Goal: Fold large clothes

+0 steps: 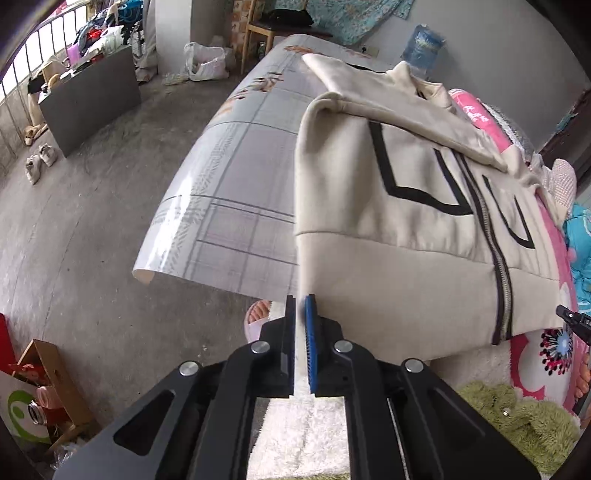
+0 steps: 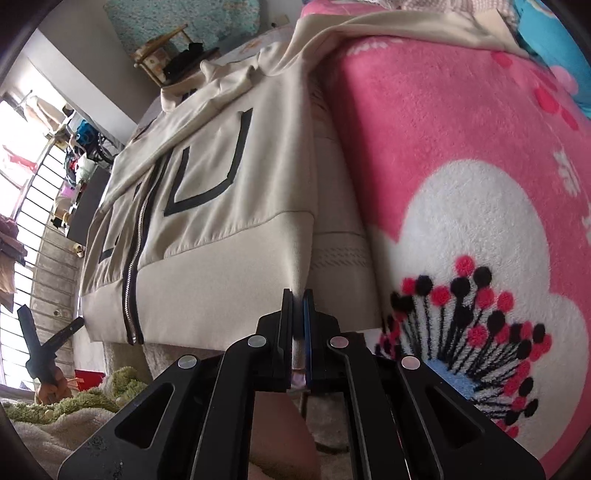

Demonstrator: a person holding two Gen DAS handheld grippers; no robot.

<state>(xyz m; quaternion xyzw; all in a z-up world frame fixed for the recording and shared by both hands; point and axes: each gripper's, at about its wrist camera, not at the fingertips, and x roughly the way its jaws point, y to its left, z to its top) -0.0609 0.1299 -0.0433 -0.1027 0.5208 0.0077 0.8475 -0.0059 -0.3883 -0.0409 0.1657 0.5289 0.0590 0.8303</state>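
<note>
A large cream zip-up jacket (image 1: pixel 399 221) with black angular stripes lies front-up on the bed, its sleeves folded in over the body. My left gripper (image 1: pixel 300 306) is shut on the jacket's near left hem corner; cream cloth runs between the pads. In the right wrist view the same jacket (image 2: pixel 221 206) stretches away, zipper (image 2: pixel 135 258) at the left. My right gripper (image 2: pixel 298 301) is shut on the near right hem corner, a strip of fabric pinched between its fingers. The other gripper's tip (image 2: pixel 68 330) shows at the left hem.
A pink flowered blanket (image 2: pixel 461 147) covers the bed to the right of the jacket, a pale checked sheet (image 1: pixel 236 199) to its left. A green fuzzy cloth (image 1: pixel 517 417) and a white towel lie near me. Concrete floor (image 1: pixel 92 240), a grey cabinet (image 1: pixel 92 99) and a chair (image 1: pixel 266 26) lie beyond.
</note>
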